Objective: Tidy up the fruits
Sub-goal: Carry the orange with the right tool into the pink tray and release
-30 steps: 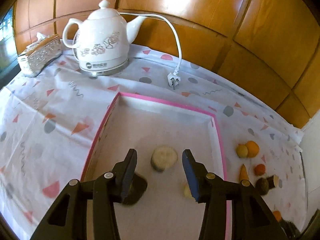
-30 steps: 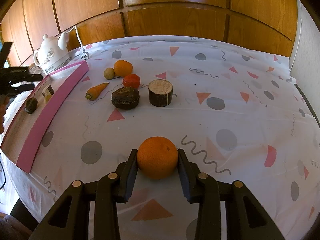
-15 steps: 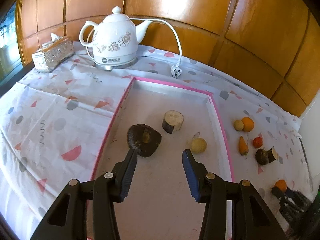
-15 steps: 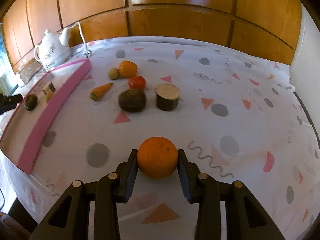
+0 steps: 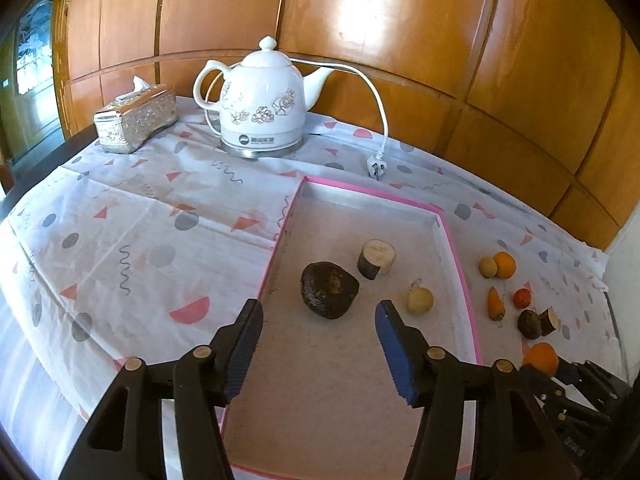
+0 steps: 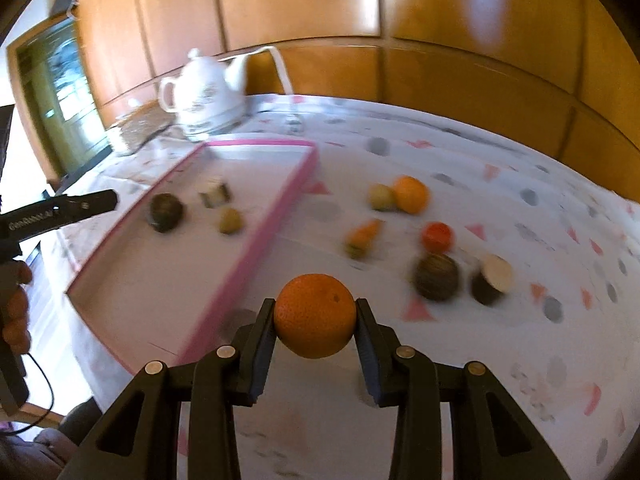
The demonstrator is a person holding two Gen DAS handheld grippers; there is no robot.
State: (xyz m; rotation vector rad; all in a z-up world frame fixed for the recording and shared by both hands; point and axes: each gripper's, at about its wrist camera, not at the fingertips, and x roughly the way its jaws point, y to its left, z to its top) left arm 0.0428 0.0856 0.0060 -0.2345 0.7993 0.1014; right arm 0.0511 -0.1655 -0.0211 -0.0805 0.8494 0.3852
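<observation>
Left wrist view: left gripper (image 5: 319, 312) over the near half of the pink-rimmed tray (image 5: 460, 264), jaws wide apart, nothing between them. In the tray: a dark lump (image 5: 329, 289), a short cut stub with a pale face (image 5: 376, 259), a small yellowish ball (image 5: 420, 300), each apart from the others. Right of the tray on the patterned cloth of the counter (image 5: 132, 240): a yellowish ball touching an orange fruit (image 5: 505, 264), a carrot (image 5: 495, 303), a small red fruit (image 5: 522, 298), a dark lump against a cut stub (image 5: 549, 321). At the far right, the held orange (image 5: 541, 358) showing partly behind the black frame of the right gripper (image 5: 576, 392). At the back, a white flowered kettle (image 5: 260, 100) with a dark badge on its base, lettering too small to read; loose plug (image 5: 376, 167) lying on the cloth; silver tissue box (image 5: 136, 119). Right wrist view: right gripper (image 6: 315, 328) with jaws clamped on the orange (image 6: 315, 327), held above the cloth just right of the tray's near rim (image 6: 256, 256). Background smeared by motion blur, fruit outlines soft. At the left edge, the left gripper (image 6: 60, 212) cut off by the frame, white lettering on its arm blurred and not legible, fingers (image 6: 16, 312) of the hand holding it partly visible.
</observation>
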